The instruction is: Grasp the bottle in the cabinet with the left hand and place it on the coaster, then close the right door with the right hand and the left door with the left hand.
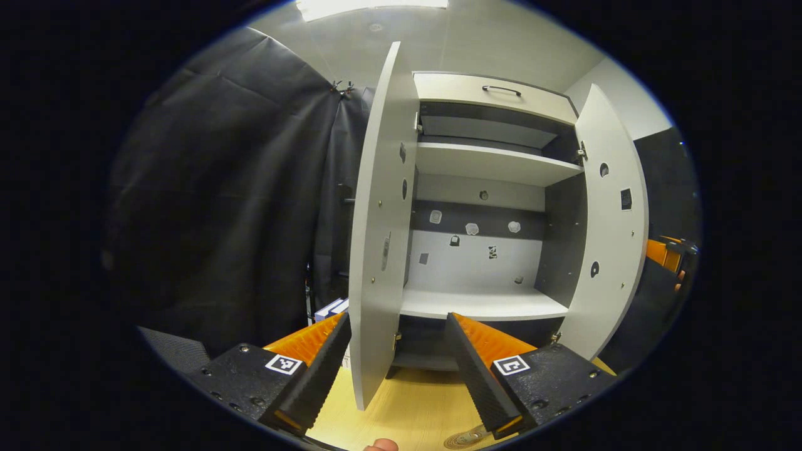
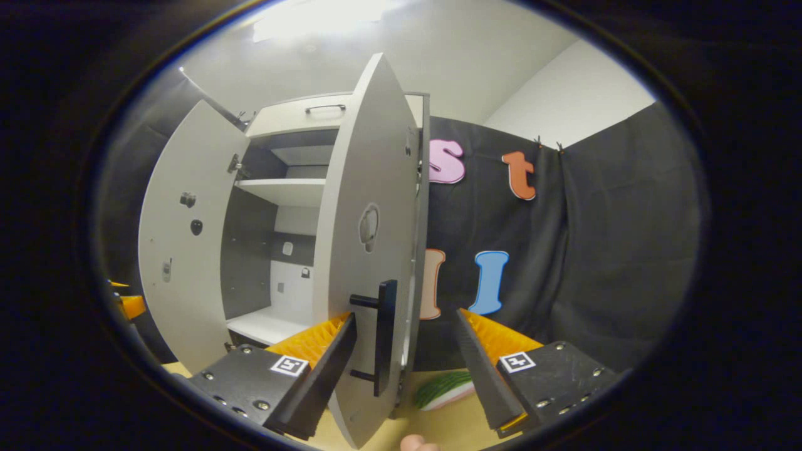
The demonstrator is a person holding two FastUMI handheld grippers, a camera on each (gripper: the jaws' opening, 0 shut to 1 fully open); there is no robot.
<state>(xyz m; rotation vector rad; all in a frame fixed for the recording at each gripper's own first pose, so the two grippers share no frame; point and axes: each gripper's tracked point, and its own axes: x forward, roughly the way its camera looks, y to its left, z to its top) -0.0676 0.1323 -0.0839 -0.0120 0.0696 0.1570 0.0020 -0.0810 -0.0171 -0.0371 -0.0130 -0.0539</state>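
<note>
The grey cabinet [image 1: 495, 166] stands on a wooden table with both doors swung open and its shelves bare. My left gripper [image 1: 398, 316] is open low in front of it, and the lower edge of the left door [image 1: 382, 238] lies between its fingers without touching them. A round patterned disc, apparently the coaster [image 1: 467, 438], peeks out beside its right finger. My right gripper [image 2: 404, 319] is open at the right door [image 2: 369, 250], whose black handle [image 2: 383, 338] sits between the fingers, ungripped. The right door [image 1: 611, 225] also shows in the left gripper view.
The yellow wooden table [image 1: 407, 401] runs under the cabinet. A green and white object [image 2: 445, 388] lies on it right of the right door. Blue and white boxes [image 1: 330, 309] sit behind the left door. Black cloth walls close in both sides.
</note>
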